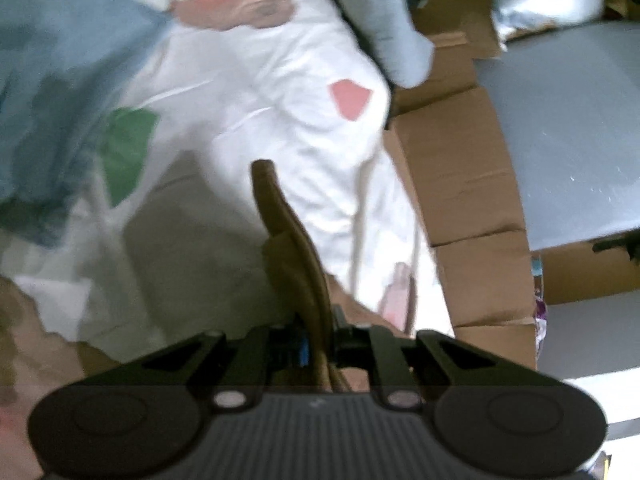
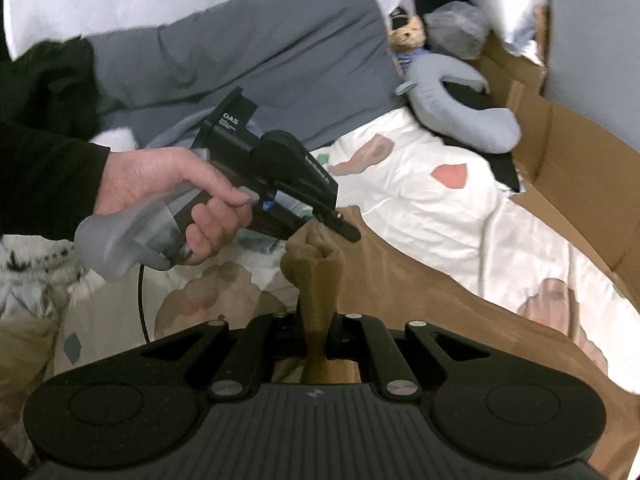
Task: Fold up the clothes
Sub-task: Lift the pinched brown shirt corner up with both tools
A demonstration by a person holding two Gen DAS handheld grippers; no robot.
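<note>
A brown garment point(image 2: 420, 304) lies across a white patterned bedsheet point(image 2: 440, 208). In the right wrist view my right gripper point(image 2: 320, 340) is shut on a bunched ridge of this garment, which rises in a gathered column point(image 2: 316, 272) in front of it. Just beyond, a person's hand point(image 2: 168, 196) holds my left gripper point(image 2: 346, 230), which is shut on the garment's upper edge. In the left wrist view the brown cloth point(image 1: 284, 220) stands up, pinched between the closed jaws of the left gripper point(image 1: 320, 340), and hides the fingertips.
A grey-blue neck pillow point(image 2: 460, 96) and a small teddy bear point(image 2: 408, 36) lie at the far end of the bed. Cardboard point(image 2: 560, 140) lines the right side. A grey blanket point(image 2: 260, 52) lies behind. A blue cloth point(image 1: 60, 80) is at the left in the left wrist view.
</note>
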